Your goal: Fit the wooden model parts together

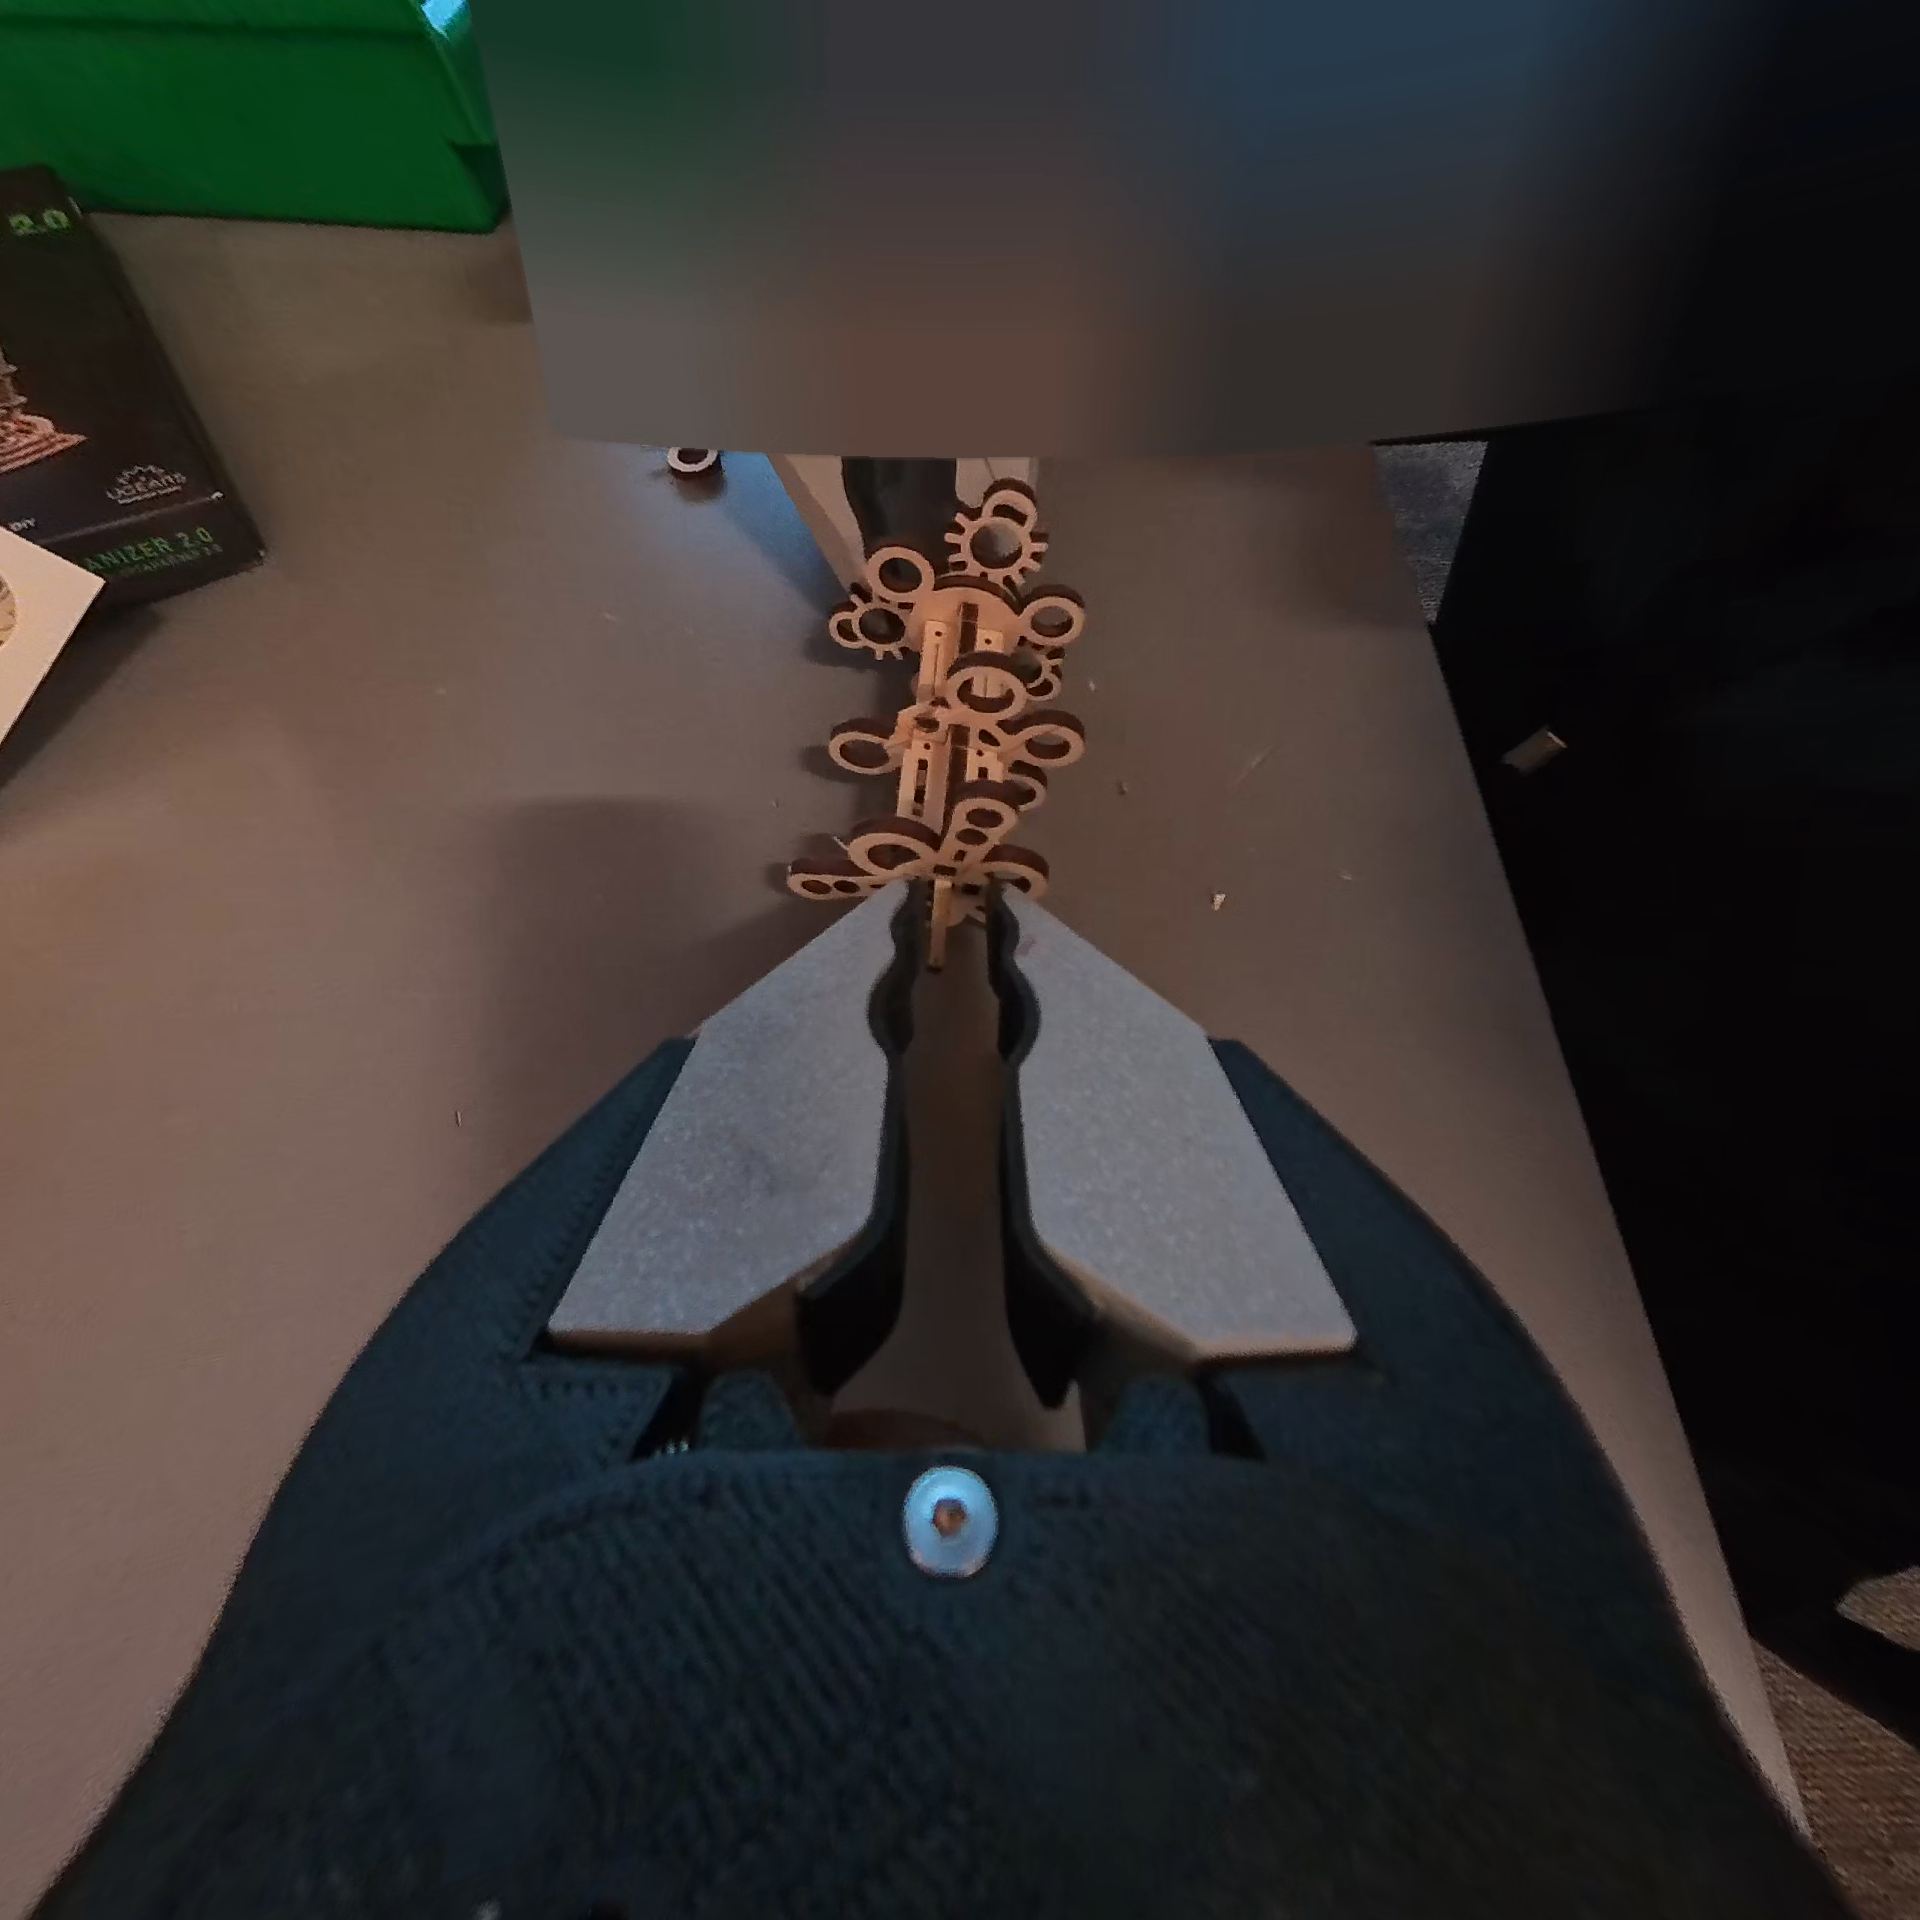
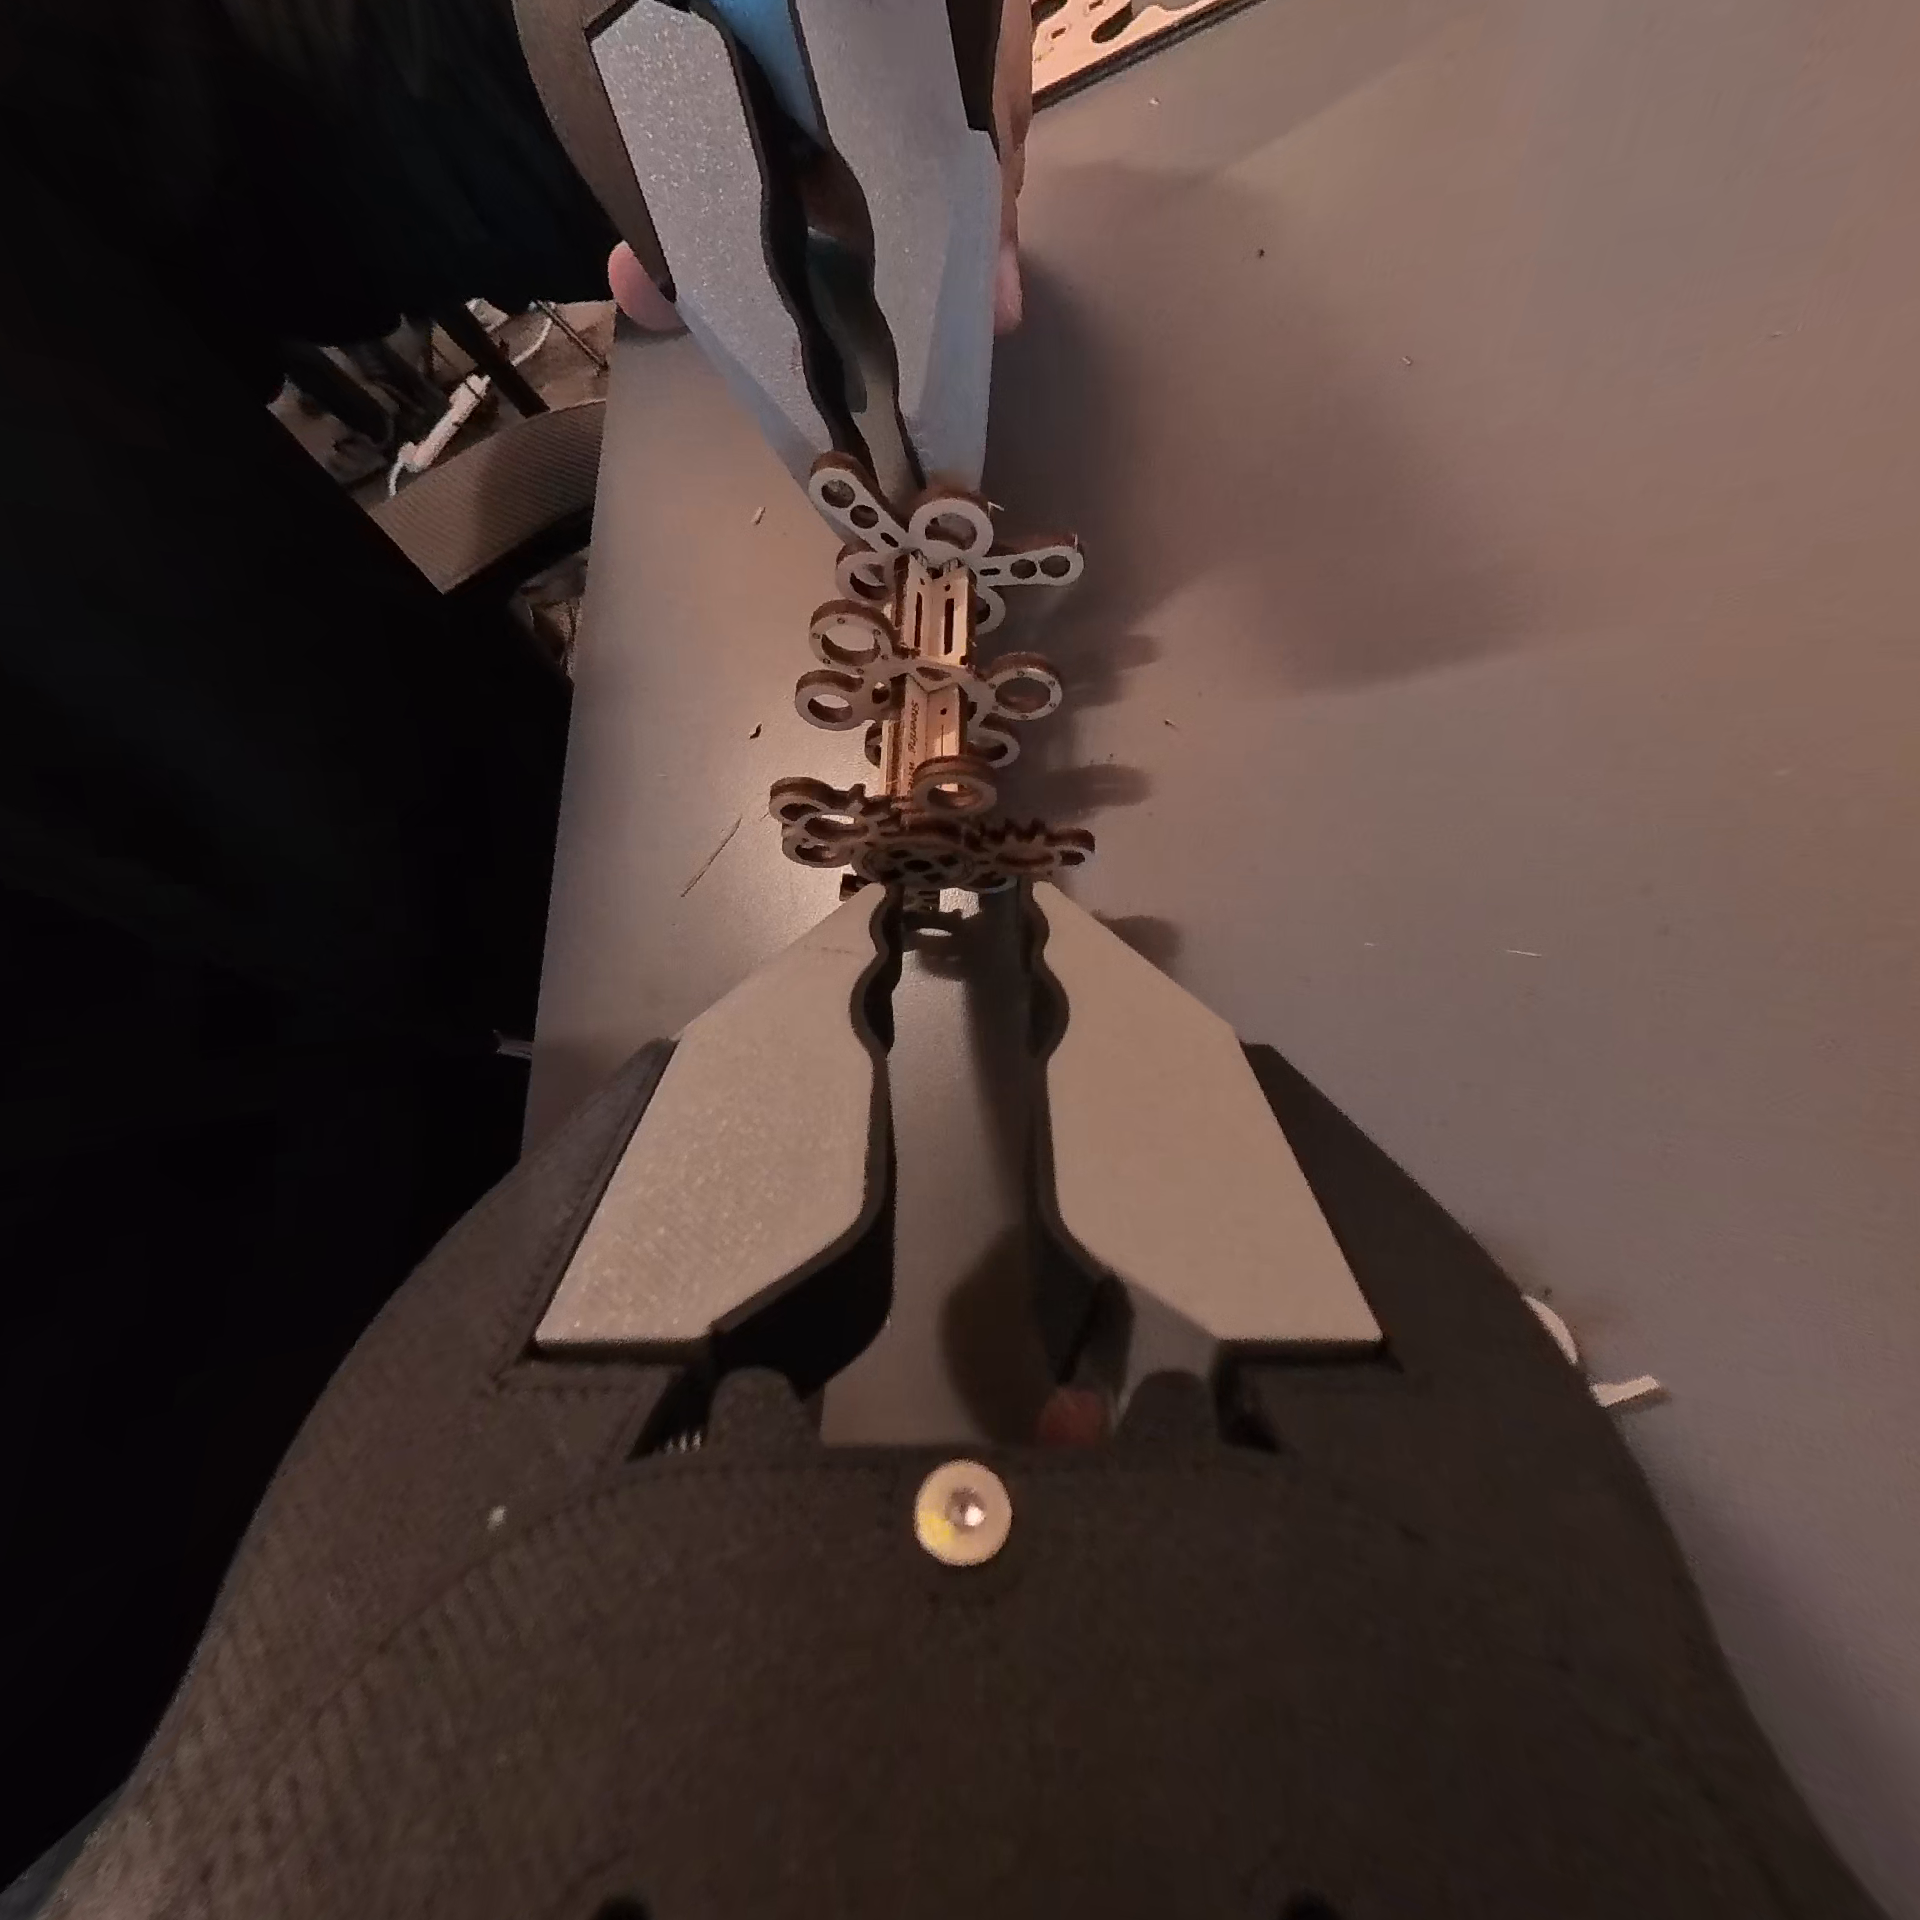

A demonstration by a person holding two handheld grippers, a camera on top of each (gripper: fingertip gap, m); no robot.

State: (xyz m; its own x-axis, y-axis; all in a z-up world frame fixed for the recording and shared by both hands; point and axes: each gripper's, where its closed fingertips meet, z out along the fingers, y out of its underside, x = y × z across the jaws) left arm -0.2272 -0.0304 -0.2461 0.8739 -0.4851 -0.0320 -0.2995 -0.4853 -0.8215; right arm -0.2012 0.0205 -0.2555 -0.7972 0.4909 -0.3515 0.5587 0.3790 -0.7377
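A wooden model [image 1: 961, 717], a square shaft carrying several ringed, flower-like plates and a small gear, is held level above the grey table between both grippers. My left gripper [image 1: 948, 914] is shut on the near end of its shaft. In the right wrist view the same model [image 2: 930, 686] runs away from me. My right gripper [image 2: 954, 902] is shut on its gear end, and the left gripper [image 2: 894, 457] grips the far end from above. A blurred patch hides the right gripper in the left wrist view.
A dark product box [image 1: 94, 447] and a white sheet [image 1: 36, 634] lie at the left, with a green bin [image 1: 239, 104] behind. A small wooden ring [image 1: 693, 458] lies on the table. A cut wooden sheet [image 2: 1122, 47] sits at the back. The table edge [image 2: 566, 727] drops off at the left. My hands' fingertips stand some 7 cm from each other.
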